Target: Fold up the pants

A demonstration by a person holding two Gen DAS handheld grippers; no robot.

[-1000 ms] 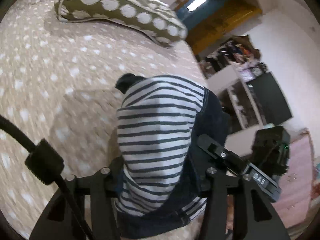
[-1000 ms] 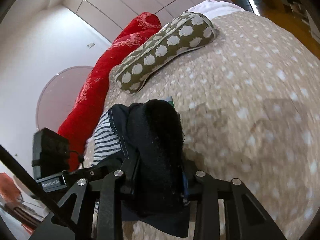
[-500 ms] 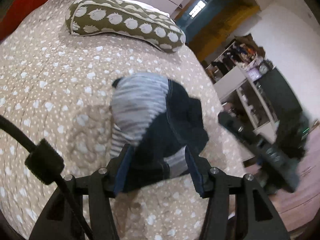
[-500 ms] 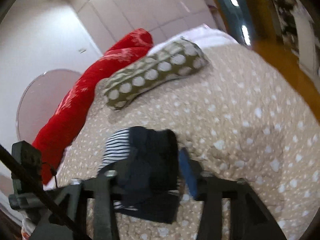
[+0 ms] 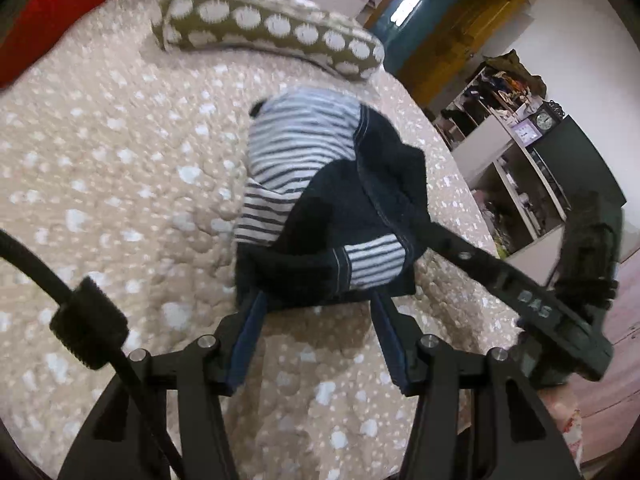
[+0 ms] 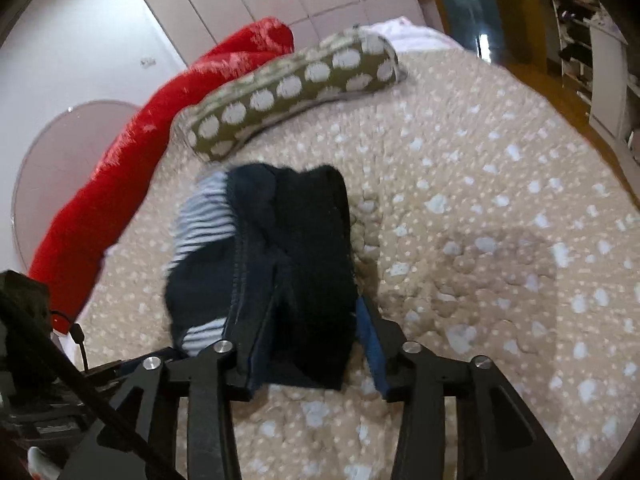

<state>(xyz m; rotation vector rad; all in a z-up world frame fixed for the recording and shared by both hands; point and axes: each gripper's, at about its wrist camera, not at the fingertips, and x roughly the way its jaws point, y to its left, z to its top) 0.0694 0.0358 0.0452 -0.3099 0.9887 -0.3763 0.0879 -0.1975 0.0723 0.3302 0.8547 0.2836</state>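
The pants, navy with grey-and-white striped panels, lie folded in a compact bundle on the beige dotted bedspread. They also show in the right wrist view. My left gripper is open, its fingers just short of the bundle's near edge, holding nothing. My right gripper is open too, its fingers on either side of the bundle's near end. The right gripper's body shows at the right of the left wrist view.
An olive pillow with white spots lies at the far side of the bed, also in the right wrist view. A red blanket lies behind it. Shelves and a dark cabinet stand beyond the bed's right edge.
Both grippers held the bundle a second ago. They have opened and let it go onto the bed, and both have drawn back a little.
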